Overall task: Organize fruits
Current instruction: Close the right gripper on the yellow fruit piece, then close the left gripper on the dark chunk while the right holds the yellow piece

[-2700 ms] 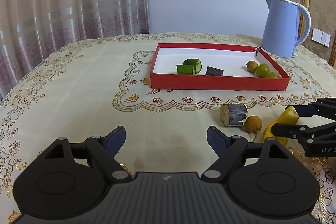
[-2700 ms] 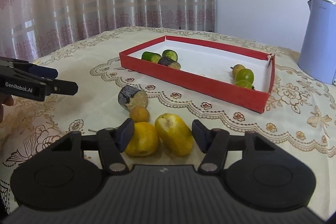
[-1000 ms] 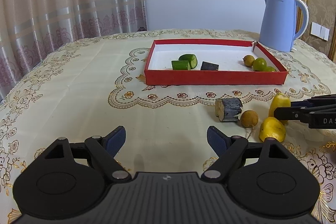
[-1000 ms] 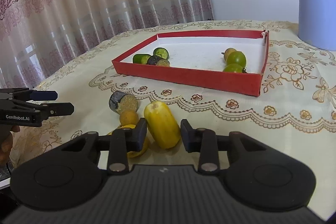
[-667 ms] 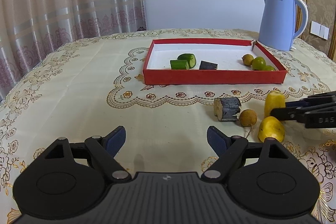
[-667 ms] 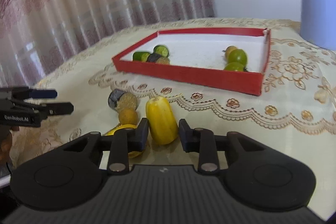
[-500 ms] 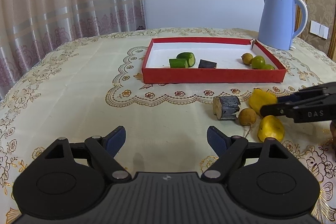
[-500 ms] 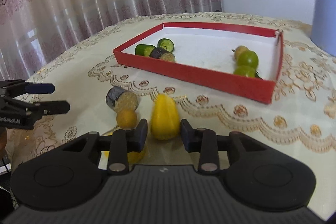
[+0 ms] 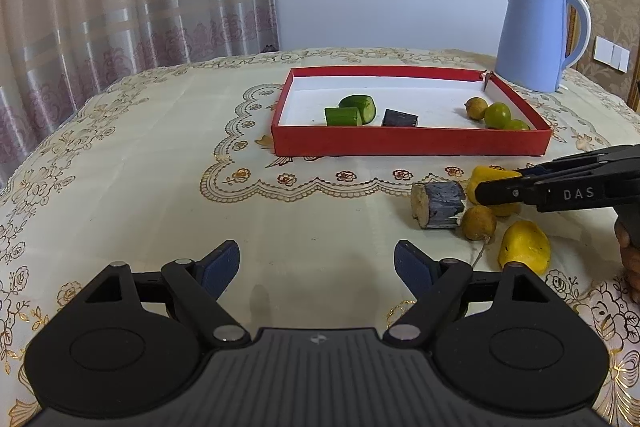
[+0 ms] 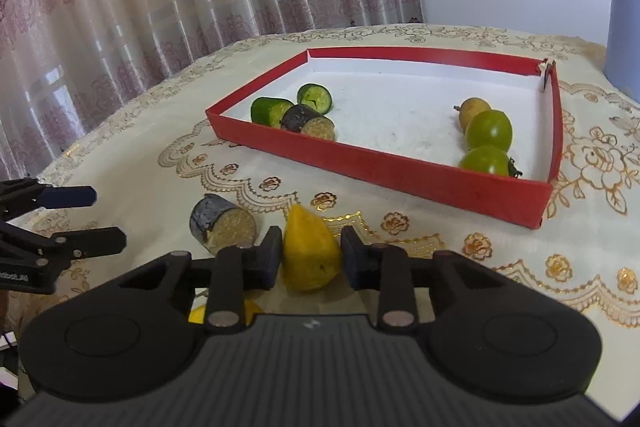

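The yellow fruit piece (image 10: 310, 255) sits clamped in the right gripper (image 10: 310, 261), jaws just closing on it, its underside hidden. At nine o'clock lies a dark cut chunk (image 10: 222, 225); at one o'clock, the red tray (image 10: 400, 167). The left gripper (image 9: 316, 263) gapes wide, empty.

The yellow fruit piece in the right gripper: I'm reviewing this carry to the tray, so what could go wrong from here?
The right gripper pinches the yellow fruit piece only at its wider near end, so the tapered, smooth-looking piece might slip out.

The red tray has a raised front wall; a low carry could clip it.

The dark eggplant chunk lies close beside the grip and could get nudged.
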